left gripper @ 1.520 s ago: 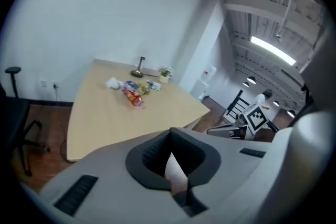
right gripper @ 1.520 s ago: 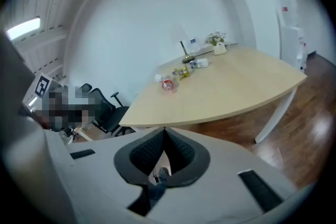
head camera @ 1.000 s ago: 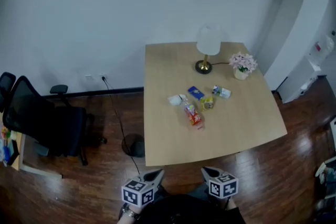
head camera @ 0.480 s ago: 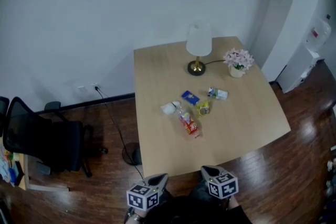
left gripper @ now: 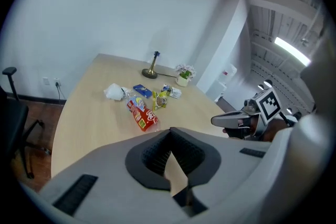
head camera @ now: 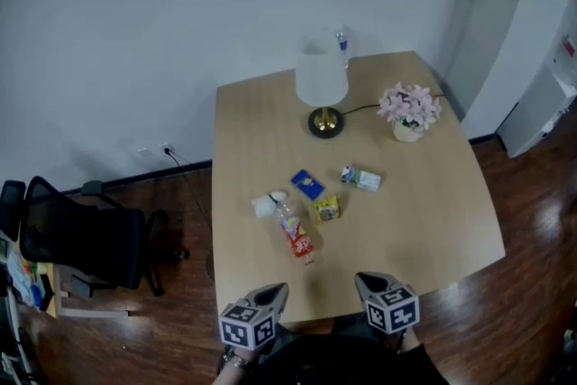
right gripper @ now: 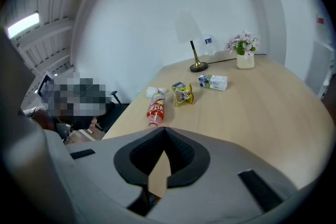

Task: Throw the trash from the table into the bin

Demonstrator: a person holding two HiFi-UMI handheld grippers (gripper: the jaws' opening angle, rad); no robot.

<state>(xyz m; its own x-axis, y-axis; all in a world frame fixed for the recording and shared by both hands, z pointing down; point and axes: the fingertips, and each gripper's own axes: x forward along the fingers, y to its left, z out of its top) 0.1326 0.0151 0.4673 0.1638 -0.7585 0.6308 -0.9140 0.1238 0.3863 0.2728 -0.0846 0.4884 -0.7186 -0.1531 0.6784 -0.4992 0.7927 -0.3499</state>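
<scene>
Standing on wood floor [head camera: 527, 297]: pale table [head camera: 433, 221]; left hand-held gripper [head camera: 275, 291], right hand-held gripper [head camera: 362, 280] closed, empty.

The left gripper [left gripper: 169, 139] has its jaws closed together with nothing between them, low over the wooden table [left gripper: 84, 123]. Just beyond them lies a red-labelled bottle [left gripper: 142, 114]. Left of the bottle sits a crumpled white tissue [left gripper: 112, 92]. Behind the bottle are a blue packet [left gripper: 142, 91], a yellow wrapper [left gripper: 160, 99] and a small carton [left gripper: 175, 92]. Well right of the bottle hangs the right gripper [left gripper: 218, 120].
</scene>
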